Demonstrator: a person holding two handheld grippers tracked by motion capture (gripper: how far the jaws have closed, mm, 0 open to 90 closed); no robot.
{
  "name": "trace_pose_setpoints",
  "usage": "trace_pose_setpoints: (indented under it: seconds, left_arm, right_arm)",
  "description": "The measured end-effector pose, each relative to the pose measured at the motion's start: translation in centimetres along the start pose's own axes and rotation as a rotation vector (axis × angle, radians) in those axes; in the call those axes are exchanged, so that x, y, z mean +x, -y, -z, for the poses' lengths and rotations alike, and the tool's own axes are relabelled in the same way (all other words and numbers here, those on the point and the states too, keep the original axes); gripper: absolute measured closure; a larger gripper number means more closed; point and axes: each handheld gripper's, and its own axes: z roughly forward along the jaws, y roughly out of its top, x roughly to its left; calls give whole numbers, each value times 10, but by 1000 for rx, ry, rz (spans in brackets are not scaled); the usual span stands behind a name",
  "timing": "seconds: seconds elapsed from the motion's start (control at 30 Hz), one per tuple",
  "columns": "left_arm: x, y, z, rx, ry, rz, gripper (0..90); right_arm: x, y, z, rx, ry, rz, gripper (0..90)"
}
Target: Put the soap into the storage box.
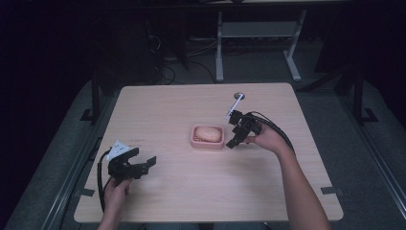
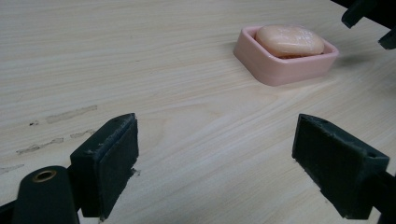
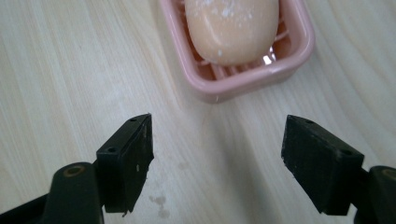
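A: What's the biggest thing here?

B: The table point(image 1: 191, 191), pale wood grain, taking up the middle of the high view, with dark floor and a grey metal frame point(image 1: 258, 43) beyond its far edge.

A: And the grippers?

B: The left gripper point(image 1: 143, 160) is near the table's near-left corner, held in the person's left hand point(image 1: 116, 191), its jaws spread wide with nothing between them. In the left gripper view they frame bare wood, with the dish farther off to the right.

A: The right one?

B: The right gripper point(image 1: 238, 130) sits just to the right of the dish, held by the right hand point(image 1: 268, 140). Its jaws are also spread apart, empty, over bare table just short of the dish.

A: What dish?

B: A pink soap dish point(image 1: 208, 143) near the table's centre, with a peach-coloured bar of soap point(image 1: 209, 133) lying inside it on the ribbed floor.

A: Anything smaller?

B: A few faint smudges point(image 2: 70, 114) on the wood in the left gripper view.
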Motion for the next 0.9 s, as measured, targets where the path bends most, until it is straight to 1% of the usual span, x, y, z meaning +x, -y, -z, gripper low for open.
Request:
trace_pose_setpoints:
  seconds: [0.07, 0.1, 0.3, 0.4, 0.47, 0.77, 0.83, 0.9]
  left_arm:
    - [0, 0, 0, 1, -1, 1, 143]
    - [0, 0, 0, 0, 0, 1, 142]
    - [0, 0, 0, 0, 0, -1, 143]
    - [0, 0, 0, 1, -1, 1, 142]
    - [0, 0, 0, 4, -1, -3, 142]
    - [-1, 0, 0, 4, 2, -8, 142]
    - [-1, 0, -1, 5, 2, -10, 142]
    - [-1, 0, 0, 10, 2, -12, 142]
  right_arm:
    - [1, 2, 1, -10, 6, 3, 245]
    - [1, 3, 2, -15, 1, -3, 245]
    - [2, 11, 3, -23, 0, -11, 245]
    - [3, 15, 2, -19, 0, -9, 245]
    - [3, 17, 2, -9, -4, -18, 245]
    - [5, 28, 4, -31, -5, -28, 246]
    - [6, 31, 3, -32, -5, -34, 245]
    - [6, 32, 3, -21, -11, -39, 244]
